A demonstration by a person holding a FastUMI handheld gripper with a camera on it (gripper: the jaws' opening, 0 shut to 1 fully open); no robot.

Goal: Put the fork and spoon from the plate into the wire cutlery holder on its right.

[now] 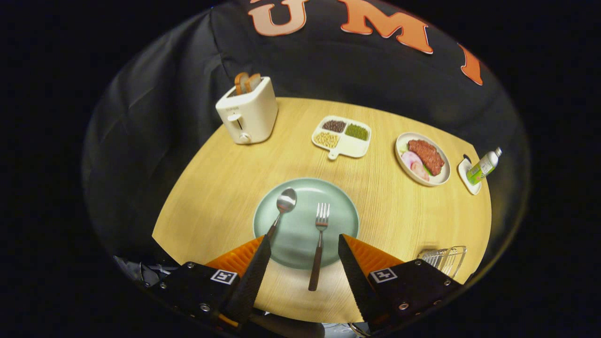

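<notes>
A pale green plate (338, 206) lies on the round wooden table just ahead of my fingers. A spoon (284, 203) rests on its left half, bowl away from me, its handle running down behind my left fingertip. A fork (320, 234) lies on the plate's middle, tines away from me, its dark handle reaching over the near rim between my fingers. My gripper (304, 240) hovers above the plate's near edge, open, with nothing pressed between the fingers. The wire cutlery holder (445, 259) stands to the right of the plate, partly hidden behind my right finger.
At the table's far side stand a white toaster (249, 115) with bread slices, a divided dish of beans (342, 136), a plate of meat (423, 158) and a small bottle (483, 166) on a white coaster. Bare wood surrounds the green plate.
</notes>
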